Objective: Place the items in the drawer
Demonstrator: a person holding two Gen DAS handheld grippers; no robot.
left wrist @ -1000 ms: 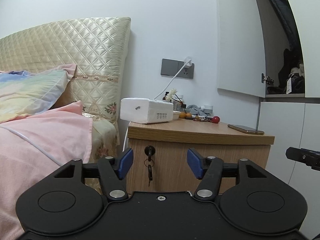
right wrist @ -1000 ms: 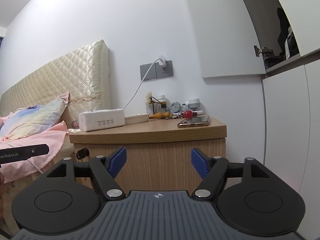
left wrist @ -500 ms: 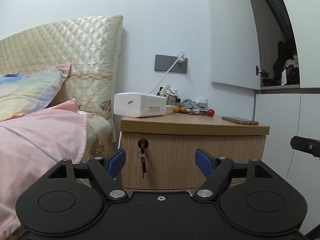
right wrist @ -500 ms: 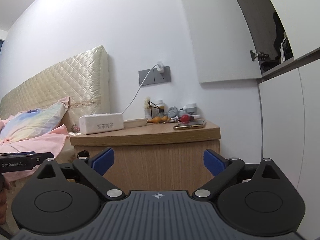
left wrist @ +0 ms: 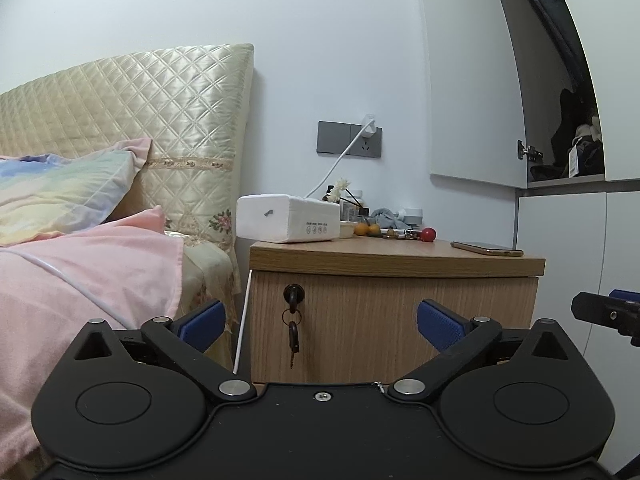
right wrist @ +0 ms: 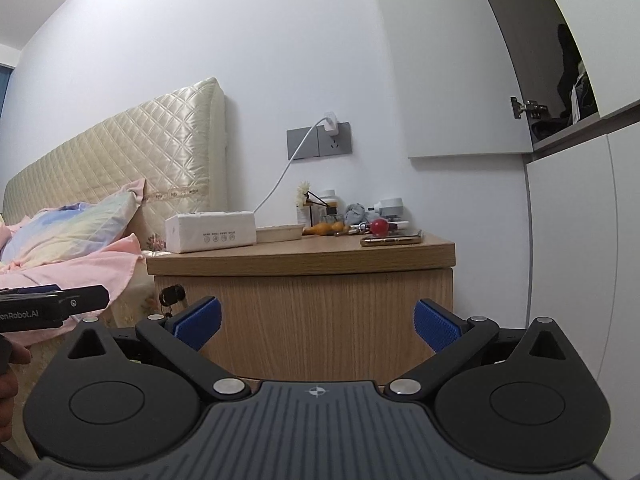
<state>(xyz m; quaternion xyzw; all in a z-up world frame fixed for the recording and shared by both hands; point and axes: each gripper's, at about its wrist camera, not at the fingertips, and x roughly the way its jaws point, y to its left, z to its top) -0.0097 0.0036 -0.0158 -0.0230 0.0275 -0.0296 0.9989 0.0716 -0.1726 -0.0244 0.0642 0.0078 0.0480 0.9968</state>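
Observation:
A wooden nightstand (left wrist: 392, 312) (right wrist: 312, 320) stands beside the bed, its drawer front shut, with a key (left wrist: 293, 298) in the lock and another hanging below. On top lie a white tissue pack (left wrist: 288, 218) (right wrist: 211, 231), a phone (left wrist: 486, 249) (right wrist: 392, 239), a red ball (left wrist: 428, 234) (right wrist: 380, 226), small orange fruits (left wrist: 366, 229) and other small items. My left gripper (left wrist: 320, 322) is open with nothing between its blue pads, short of the drawer front. My right gripper (right wrist: 316, 322) is open and empty too, facing the nightstand's right half.
A bed with a pink blanket (left wrist: 80, 272), a pillow (left wrist: 60, 196) and a quilted headboard (left wrist: 160, 120) fills the left. A white cable runs from the wall socket (left wrist: 349, 139). White wardrobe doors (left wrist: 580, 260) stand right of the nightstand, with an open shelf above.
Both grippers have opened wider. The views have shifted slightly, the nightstand now sitting a little lower and closer in the left wrist view.

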